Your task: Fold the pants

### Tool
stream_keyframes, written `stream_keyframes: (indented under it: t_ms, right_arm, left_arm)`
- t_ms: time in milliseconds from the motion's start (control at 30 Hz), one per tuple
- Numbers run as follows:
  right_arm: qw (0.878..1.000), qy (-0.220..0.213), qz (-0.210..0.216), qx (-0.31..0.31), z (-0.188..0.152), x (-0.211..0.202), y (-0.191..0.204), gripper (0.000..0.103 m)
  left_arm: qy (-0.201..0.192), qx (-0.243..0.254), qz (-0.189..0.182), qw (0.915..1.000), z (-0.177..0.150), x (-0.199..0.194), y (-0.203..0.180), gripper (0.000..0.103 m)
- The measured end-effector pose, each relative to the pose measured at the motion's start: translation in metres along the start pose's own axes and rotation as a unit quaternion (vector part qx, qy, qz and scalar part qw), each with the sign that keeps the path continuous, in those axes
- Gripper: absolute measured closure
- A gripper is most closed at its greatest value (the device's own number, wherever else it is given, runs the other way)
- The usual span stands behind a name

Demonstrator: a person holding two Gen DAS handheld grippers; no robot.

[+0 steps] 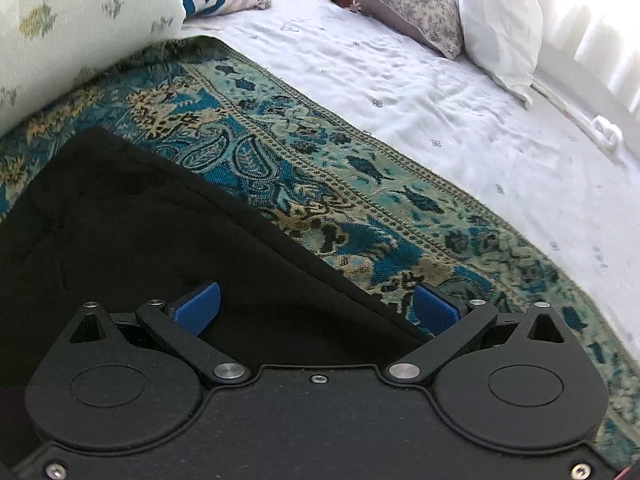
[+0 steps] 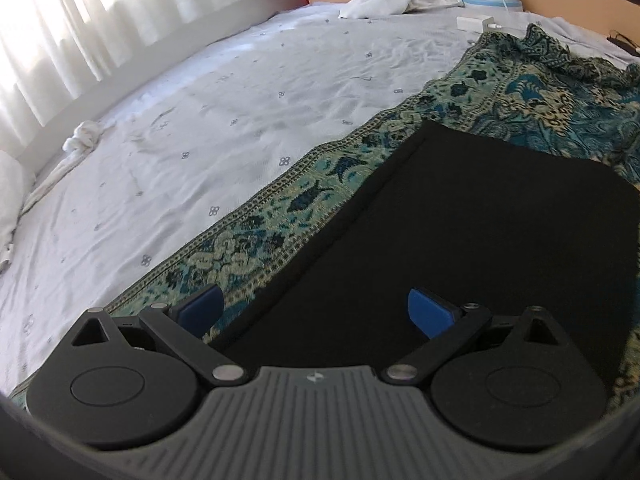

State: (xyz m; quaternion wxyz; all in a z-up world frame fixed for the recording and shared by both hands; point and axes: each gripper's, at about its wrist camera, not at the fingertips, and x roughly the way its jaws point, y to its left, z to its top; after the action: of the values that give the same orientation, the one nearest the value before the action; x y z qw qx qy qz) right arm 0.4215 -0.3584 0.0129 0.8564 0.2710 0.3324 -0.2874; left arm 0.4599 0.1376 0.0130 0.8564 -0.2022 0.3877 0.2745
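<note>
Both grippers' jaws gape wide, empty, over black pants (image 2: 460, 232) (apparently folded flat) on a patterned throw (image 1: 320, 184).

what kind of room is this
Most likely a bedroom. The black pants lie on a patterned throw spread over a bed with a white sheet. Pillows sit at one end, and a sheer curtain hangs alongside the bed.

A bed (image 2: 208, 92) covered by a white sheet is seen, with a teal patterned throw (image 1: 320, 184) spread across it. Pillows (image 1: 496, 20) are piled at one edge, and daylight is filtered through white curtains (image 2: 80, 20).
</note>
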Motion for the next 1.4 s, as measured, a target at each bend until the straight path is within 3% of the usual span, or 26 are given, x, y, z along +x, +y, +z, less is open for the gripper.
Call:
stream_keyframes:
  t_ms: [200, 400, 533, 567, 633, 700, 800, 933, 1067, 1133, 1167, 1200, 1267, 1333, 1400]
  right_arm:
    - [0.998, 0.004, -0.05, -0.029, 0.005, 0.023, 0.023, 0.0]
    - [0.991, 0.009, -0.111, -0.078, 0.002, 0.04, 0.044, 0.0]
    - [0.989, -0.004, -0.123, -0.087, -0.002, 0.038, 0.047, 0.013]
    - [0.988, -0.006, -0.128, -0.087, -0.002, 0.036, 0.046, 0.02]
    - [0.984, -0.013, -0.159, -0.074, 0.002, 0.029, 0.043, 0.047]
    - [0.986, -0.01, -0.157, -0.052, 0.008, 0.023, 0.034, 0.065]
    - [0.992, 0.003, -0.129, -0.014, 0.016, 0.013, 0.015, 0.084]
    - [0.995, 0.008, -0.104, 0.007, 0.02, -0.005, -0.009, 0.091]
    - [0.993, 0.0, -0.112, 0.022, 0.027, -0.021, -0.039, 0.098]
    - [0.995, 0.01, -0.096, 0.038, 0.03, -0.025, -0.056, 0.094]
    - [0.996, 0.021, -0.076, 0.047, 0.033, -0.024, -0.063, 0.086]
    - [0.996, 0.036, -0.049, 0.064, 0.035, -0.023, -0.071, 0.067]
    - [0.995, 0.047, -0.009, 0.093, 0.035, -0.023, -0.078, 0.045]
    - [0.995, 0.042, 0.004, 0.092, 0.034, -0.022, -0.074, 0.038]
    - [0.997, 0.03, -0.01, 0.068, 0.032, -0.019, -0.061, 0.021]
  left_arm:
    - [-0.018, 0.041, 0.033, 0.9985, -0.009, 0.005, -0.013, 0.0]
    - [-0.024, 0.036, 0.042, 0.9982, -0.01, 0.008, -0.013, 0.0]
    - [-0.021, 0.047, 0.04, 0.9978, -0.011, 0.007, -0.014, 0.0]
    - [-0.019, 0.052, 0.036, 0.9978, -0.011, 0.005, -0.012, 0.005]
    - [-0.029, 0.07, 0.014, 0.997, -0.011, -0.004, -0.009, 0.028]
    - [-0.036, 0.089, -0.017, 0.9952, -0.011, -0.014, -0.006, 0.078]
    - [-0.019, 0.066, -0.041, 0.9968, -0.007, -0.024, 0.007, 0.101]
    - [-0.029, 0.063, -0.048, 0.9964, -0.007, -0.04, 0.02, 0.102]
    - [-0.048, 0.079, -0.058, 0.9941, -0.01, -0.056, 0.032, 0.102]
    - [-0.043, 0.081, -0.069, 0.9934, -0.01, -0.059, 0.036, 0.102]
    - [-0.034, 0.079, -0.076, 0.9934, -0.01, -0.058, 0.037, 0.102]
    - [-0.026, 0.072, -0.082, 0.9937, -0.01, -0.057, 0.038, 0.101]
    - [-0.006, 0.05, -0.097, 0.994, -0.008, -0.051, 0.039, 0.094]
    - [0.018, 0.023, -0.106, 0.9939, -0.005, -0.042, 0.04, 0.076]
    - [0.028, -0.007, -0.104, 0.9942, -0.003, -0.033, 0.041, 0.037]
